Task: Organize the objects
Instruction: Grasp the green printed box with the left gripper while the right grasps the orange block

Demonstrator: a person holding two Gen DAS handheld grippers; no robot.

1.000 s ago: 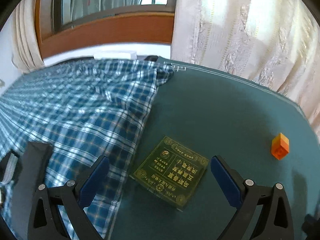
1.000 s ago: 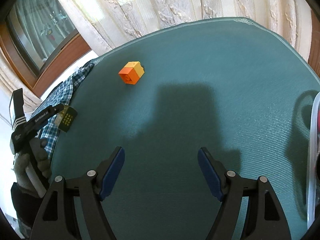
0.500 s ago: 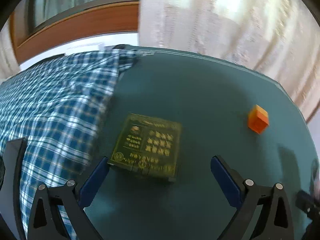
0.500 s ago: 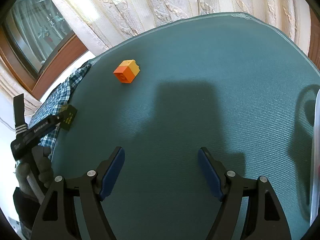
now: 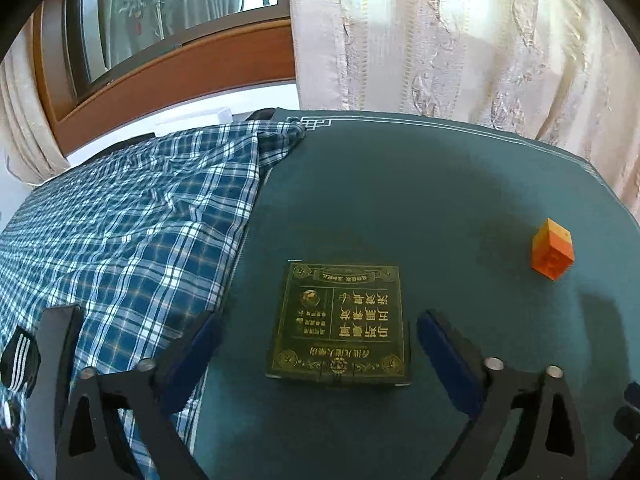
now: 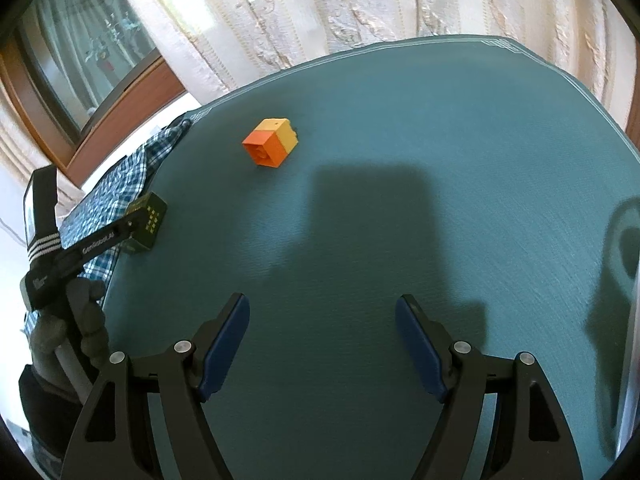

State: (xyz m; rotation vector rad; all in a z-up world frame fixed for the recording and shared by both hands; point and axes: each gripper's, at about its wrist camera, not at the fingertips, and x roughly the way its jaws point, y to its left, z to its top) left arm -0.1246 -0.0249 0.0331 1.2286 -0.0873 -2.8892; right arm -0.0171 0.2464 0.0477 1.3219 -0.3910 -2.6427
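1. You work on a teal table mat [image 5: 420, 184] before cream curtains [image 5: 460, 40], and a blue checked cloth [image 5: 120, 216] covers the side at 9 o'clock.
2. The dark green box [image 5: 340, 320] lies flat between the fingers of your left gripper [image 5: 316, 344], which is wide open and holds nothing; I judge that taking this box is the step in hand.
3. Lower the gripper squarely, so both pads meet the side walls together, and keep the left pad off the cloth.
4. The right gripper [image 6: 322, 340] is also wide open and holds nothing, over bare mat.
5. The orange block [image 6: 271, 142] waits at 11 o'clock from it, well apart.
6. The box has gold Chinese characters, upside down; I cannot read them. The left gripper body shows "GenRobot.AI" in the right wrist view.
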